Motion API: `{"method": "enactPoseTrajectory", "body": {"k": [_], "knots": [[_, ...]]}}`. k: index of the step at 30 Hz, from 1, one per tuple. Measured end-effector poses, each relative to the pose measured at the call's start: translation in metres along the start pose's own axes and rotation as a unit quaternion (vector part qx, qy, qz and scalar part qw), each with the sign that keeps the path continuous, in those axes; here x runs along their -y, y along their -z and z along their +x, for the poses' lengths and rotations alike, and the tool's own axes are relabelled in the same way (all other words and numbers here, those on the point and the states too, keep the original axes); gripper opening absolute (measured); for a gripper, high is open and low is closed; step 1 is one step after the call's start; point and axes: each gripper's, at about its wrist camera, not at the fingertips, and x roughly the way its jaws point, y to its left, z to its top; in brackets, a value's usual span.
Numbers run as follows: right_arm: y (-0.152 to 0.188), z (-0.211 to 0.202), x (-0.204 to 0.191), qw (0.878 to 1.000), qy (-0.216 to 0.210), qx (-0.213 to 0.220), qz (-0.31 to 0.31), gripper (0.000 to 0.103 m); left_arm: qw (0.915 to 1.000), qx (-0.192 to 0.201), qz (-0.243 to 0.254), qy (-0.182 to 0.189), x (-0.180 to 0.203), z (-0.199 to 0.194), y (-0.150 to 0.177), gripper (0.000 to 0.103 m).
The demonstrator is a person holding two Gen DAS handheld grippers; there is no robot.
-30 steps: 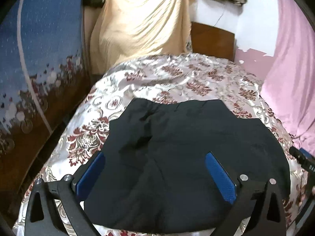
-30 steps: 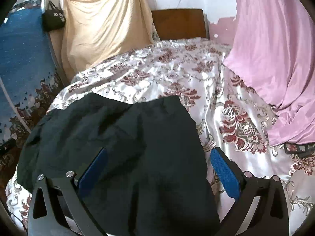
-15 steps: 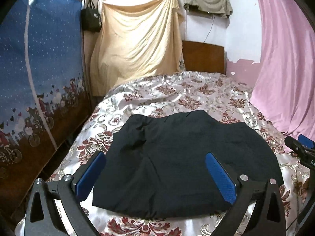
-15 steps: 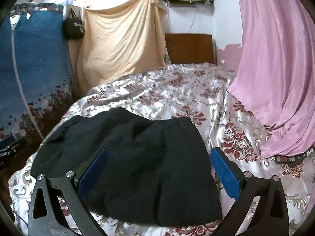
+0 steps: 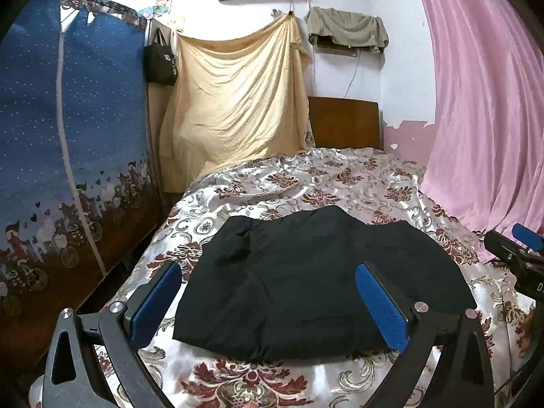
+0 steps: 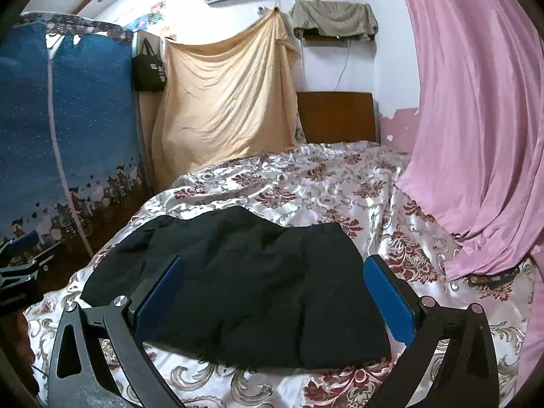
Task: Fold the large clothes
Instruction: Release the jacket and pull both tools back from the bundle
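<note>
A black garment (image 5: 306,282) lies folded in a flat rectangle on the floral satin bedspread (image 5: 340,176); it also shows in the right wrist view (image 6: 244,278). My left gripper (image 5: 268,302) is open and empty, held above and back from the garment's near edge. My right gripper (image 6: 275,299) is open and empty, also back from the garment. The right gripper shows at the right edge of the left wrist view (image 5: 516,255), and the left gripper at the left edge of the right wrist view (image 6: 17,265).
A blue fabric wardrobe (image 5: 68,153) stands left of the bed. A pink curtain (image 5: 482,119) hangs on the right, touching the bedspread. A beige sheet (image 5: 238,102) and a wooden headboard (image 5: 343,122) are at the far end.
Both grippers have pulled back and up from the garment, so more of the room and the garment's whole outline now show. The garment has not moved.
</note>
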Motion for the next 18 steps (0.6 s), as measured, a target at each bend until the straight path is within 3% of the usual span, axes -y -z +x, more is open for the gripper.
{"method": "enactPoseTrajectory", "body": {"k": [18], "knots": [[0.033,-0.078,-0.035,0.998,-0.005,0.054,-0.014,0.102,0.9985,0.05,0.006,-0.022,-0.01,-0.064,0.035,0.103]]}}
